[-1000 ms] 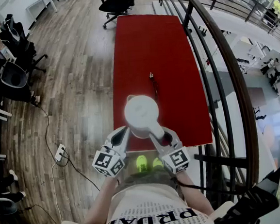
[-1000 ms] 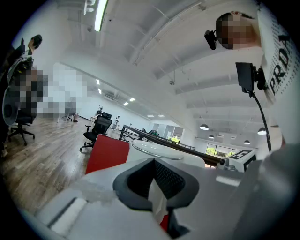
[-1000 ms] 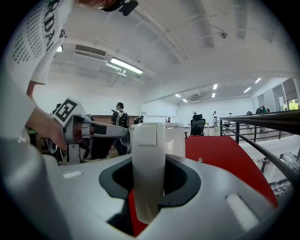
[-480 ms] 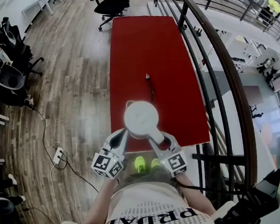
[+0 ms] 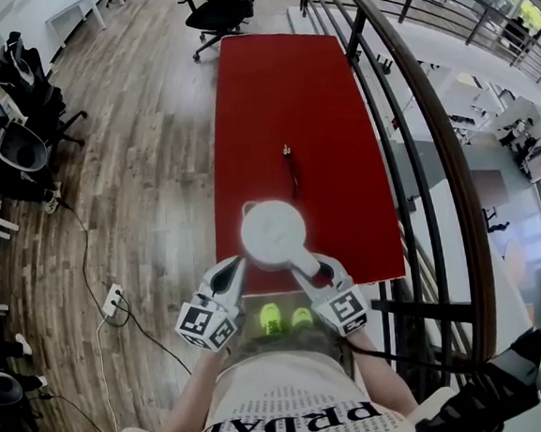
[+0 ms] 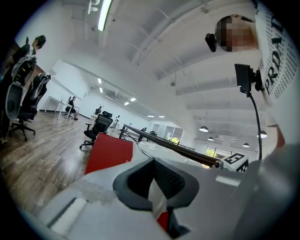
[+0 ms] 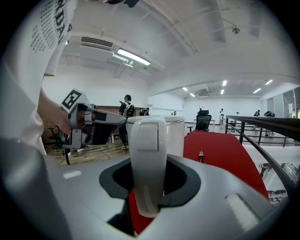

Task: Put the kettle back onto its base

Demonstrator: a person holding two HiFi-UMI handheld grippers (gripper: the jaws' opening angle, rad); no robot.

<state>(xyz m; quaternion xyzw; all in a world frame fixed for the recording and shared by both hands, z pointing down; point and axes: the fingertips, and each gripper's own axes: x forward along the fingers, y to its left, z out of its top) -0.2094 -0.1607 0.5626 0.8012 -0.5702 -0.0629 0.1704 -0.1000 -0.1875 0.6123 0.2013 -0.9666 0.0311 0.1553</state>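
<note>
Right gripper [image 7: 149, 185] holding white kettle [image 5: 273, 234] by handle, over red table [image 5: 289, 105]

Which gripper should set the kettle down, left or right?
Right. The right gripper grips the kettle by its handle, so it can probably lower it. The left gripper is beside it, holding nothing.

Red table [image 5: 288, 96] runs lengthwise, centre of head view. Black office chair [image 5: 219, 8] stands at its 12 o'clock end. Dark metal railing [image 5: 450, 148] runs along the 3 o'clock side. Wood-plank floor [image 5: 143, 156] at 9 o'clock. White power strip [image 5: 115, 296] with cables lies at 8 o'clock. More dark chairs [image 5: 19, 138] at 10 o'clock, well apart from table.
</note>
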